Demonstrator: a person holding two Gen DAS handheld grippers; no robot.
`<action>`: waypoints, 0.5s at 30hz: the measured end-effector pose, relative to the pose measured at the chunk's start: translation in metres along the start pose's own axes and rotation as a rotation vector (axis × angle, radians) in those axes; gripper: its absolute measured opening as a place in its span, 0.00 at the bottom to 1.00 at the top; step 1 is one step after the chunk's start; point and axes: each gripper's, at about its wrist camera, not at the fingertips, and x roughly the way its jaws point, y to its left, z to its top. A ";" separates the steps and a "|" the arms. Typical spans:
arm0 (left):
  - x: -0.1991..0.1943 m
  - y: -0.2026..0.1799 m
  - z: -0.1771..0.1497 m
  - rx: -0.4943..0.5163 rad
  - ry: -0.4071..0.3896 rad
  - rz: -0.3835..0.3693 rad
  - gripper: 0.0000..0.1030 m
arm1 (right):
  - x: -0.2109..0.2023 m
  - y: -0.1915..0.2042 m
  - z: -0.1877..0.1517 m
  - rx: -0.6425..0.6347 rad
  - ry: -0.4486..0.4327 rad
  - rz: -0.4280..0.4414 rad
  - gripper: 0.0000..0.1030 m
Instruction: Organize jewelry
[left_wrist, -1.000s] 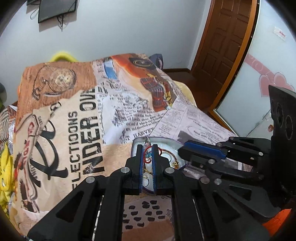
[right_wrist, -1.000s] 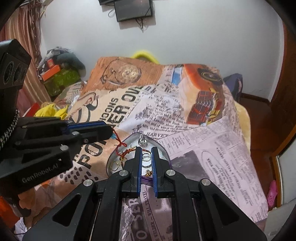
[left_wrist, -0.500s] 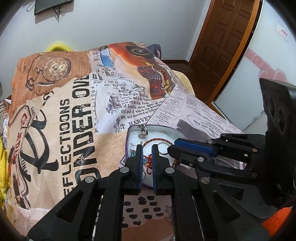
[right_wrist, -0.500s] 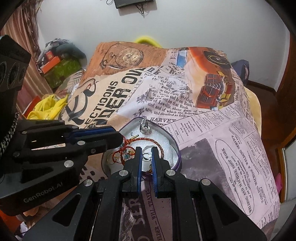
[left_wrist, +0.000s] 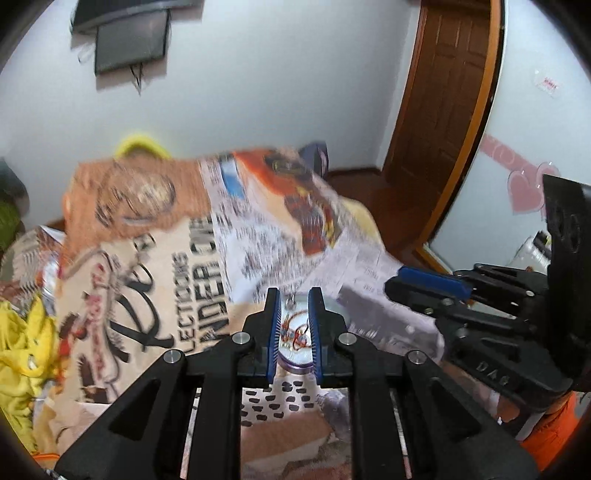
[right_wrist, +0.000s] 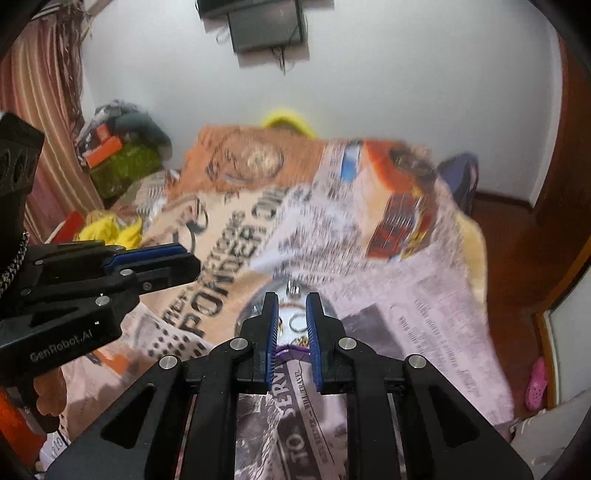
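A small heart-shaped tin with a purple rim (left_wrist: 295, 363) lies on the bed, holding red cord bracelets (left_wrist: 295, 332), a ring and other jewelry on white lining. In the right wrist view the tin (right_wrist: 291, 350) shows a ring (right_wrist: 297, 322) and a silver piece (right_wrist: 293, 288). My left gripper (left_wrist: 293, 317) hovers above the tin, jaws a narrow gap apart, nothing between them. My right gripper (right_wrist: 291, 321) also hovers above it, jaws slightly apart and empty. Each gripper appears in the other's view: the right one (left_wrist: 428, 280), the left one (right_wrist: 155, 258).
A newspaper-print blanket (left_wrist: 177, 280) covers the bed. Yellow cloth (left_wrist: 22, 350) lies at the left edge. A wooden door (left_wrist: 443, 110) stands at right; clutter (right_wrist: 118, 155) sits by the curtain. A dark screen (right_wrist: 266, 26) hangs on the wall.
Both grippers have lifted and pulled back from the tin, and both views tilted up. The red bracelet held by my left gripper a second ago now lies in the tin.
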 end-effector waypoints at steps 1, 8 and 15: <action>-0.016 -0.004 0.002 0.003 -0.036 0.005 0.13 | -0.014 0.003 0.002 -0.005 -0.033 -0.008 0.13; -0.119 -0.029 0.001 0.024 -0.291 0.057 0.28 | -0.118 0.034 0.007 -0.039 -0.289 -0.064 0.13; -0.204 -0.052 -0.023 0.026 -0.509 0.119 0.55 | -0.196 0.063 -0.012 -0.042 -0.503 -0.118 0.13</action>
